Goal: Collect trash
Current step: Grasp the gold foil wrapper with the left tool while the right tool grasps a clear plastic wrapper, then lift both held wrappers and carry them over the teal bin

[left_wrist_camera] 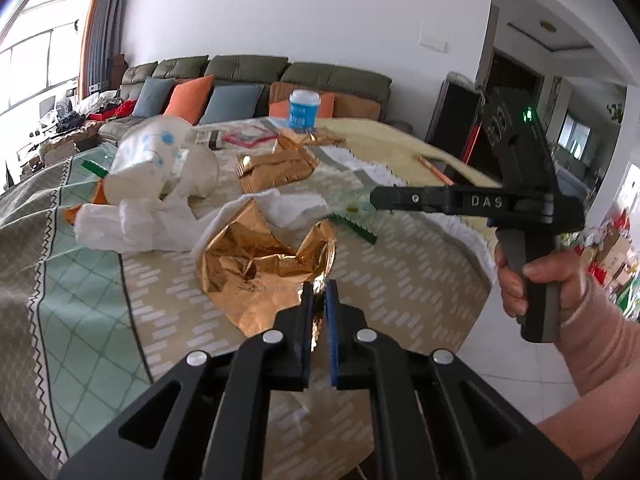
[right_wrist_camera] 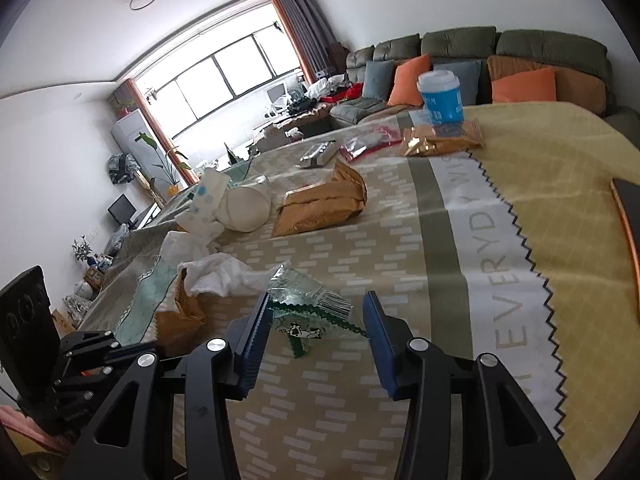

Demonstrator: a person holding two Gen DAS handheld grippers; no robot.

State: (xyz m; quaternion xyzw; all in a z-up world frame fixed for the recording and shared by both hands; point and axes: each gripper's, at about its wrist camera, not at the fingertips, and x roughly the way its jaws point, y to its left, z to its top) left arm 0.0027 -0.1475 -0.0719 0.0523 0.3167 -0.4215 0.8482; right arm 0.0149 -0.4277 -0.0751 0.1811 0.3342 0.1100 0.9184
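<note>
My left gripper (left_wrist_camera: 319, 292) is shut on the near edge of an open copper foil bag (left_wrist_camera: 260, 264) that rests on the patterned tablecloth (left_wrist_camera: 100, 320). My right gripper (right_wrist_camera: 316, 312) is open, its jaws on either side of a clear wrapper with green zigzag edges (right_wrist_camera: 308, 308) lying on the cloth. From the left wrist view the right gripper (left_wrist_camera: 376, 199) hovers over that wrapper (left_wrist_camera: 352, 220). White crumpled tissue (left_wrist_camera: 132, 224) lies beside the foil bag.
A white bowl and printed plastic bag (left_wrist_camera: 160, 160) sit at the left. Two more copper foil packets (right_wrist_camera: 324, 204) (right_wrist_camera: 440, 142), a blue paper cup (right_wrist_camera: 442, 96), a red packet (right_wrist_camera: 368, 142) and a silver wrapper (right_wrist_camera: 318, 154) lie farther back. A sofa (left_wrist_camera: 260, 80) stands behind the table.
</note>
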